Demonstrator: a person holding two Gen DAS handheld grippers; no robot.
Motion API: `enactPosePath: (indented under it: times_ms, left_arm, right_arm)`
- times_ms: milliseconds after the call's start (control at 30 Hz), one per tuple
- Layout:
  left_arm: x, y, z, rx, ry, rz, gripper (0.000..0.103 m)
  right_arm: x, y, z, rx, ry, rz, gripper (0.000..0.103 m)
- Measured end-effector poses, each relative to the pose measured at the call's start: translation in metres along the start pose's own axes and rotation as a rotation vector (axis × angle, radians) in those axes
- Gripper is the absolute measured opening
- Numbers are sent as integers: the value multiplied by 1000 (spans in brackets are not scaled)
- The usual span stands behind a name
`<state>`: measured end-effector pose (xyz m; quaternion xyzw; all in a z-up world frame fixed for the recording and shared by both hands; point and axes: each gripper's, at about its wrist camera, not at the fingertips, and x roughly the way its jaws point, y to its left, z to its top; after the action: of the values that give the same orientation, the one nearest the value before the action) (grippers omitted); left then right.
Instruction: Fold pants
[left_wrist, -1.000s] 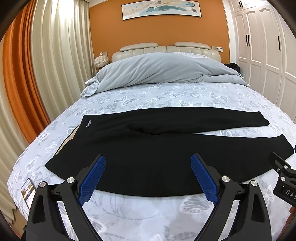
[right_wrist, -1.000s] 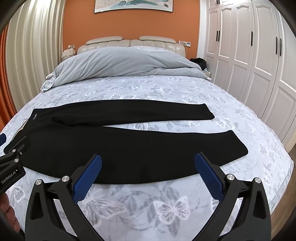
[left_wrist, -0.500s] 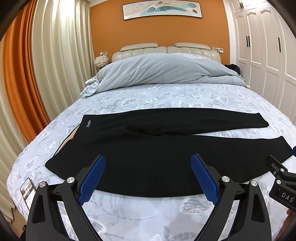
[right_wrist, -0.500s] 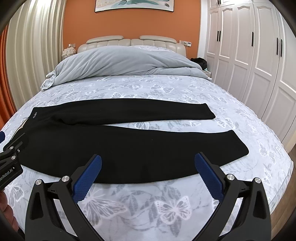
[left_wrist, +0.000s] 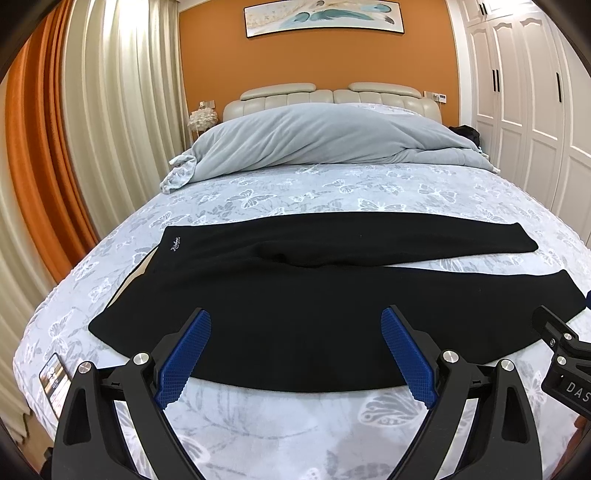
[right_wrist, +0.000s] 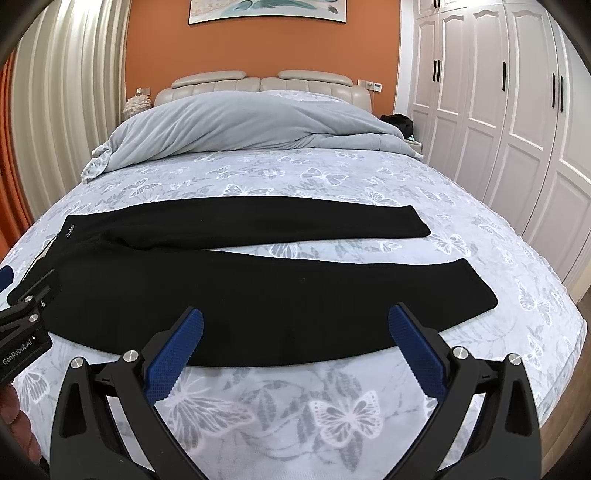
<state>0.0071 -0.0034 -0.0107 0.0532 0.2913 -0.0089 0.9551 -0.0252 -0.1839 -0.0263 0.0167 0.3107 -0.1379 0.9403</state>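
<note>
Black pants (left_wrist: 295, 295) lie flat across the bed, waistband at the left, both legs running to the right and splayed apart; they also show in the right wrist view (right_wrist: 258, 280). My left gripper (left_wrist: 295, 350) is open and empty, hovering over the near leg's front edge. My right gripper (right_wrist: 295, 347) is open and empty, over the same edge further right. Each gripper's body shows at the side of the other's view.
The bed (left_wrist: 295, 435) has a butterfly-print sheet. A grey duvet (left_wrist: 325, 140) is bunched at the headboard. A phone (left_wrist: 55, 380) lies at the bed's near left corner. Curtains hang at the left and white wardrobes (right_wrist: 517, 110) stand at the right.
Both views have drifted slightly; the grippers stay open and over the near leg. The pants have not moved.
</note>
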Motion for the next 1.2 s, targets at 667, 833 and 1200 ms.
enactPosePath:
  times_ms: [667,833,1200]
  left_arm:
    - [9,-1,4,-9,24,-2,91]
    - [11,-1,5,-10,29,-4,91]
    - [58,64,38,-199,203,-187,91]
  right_arm:
    - [5,1,4,11,20,10,98]
    - [7,2,5,11,22,12,98]
    - [42,-48,44,10,142,106,98]
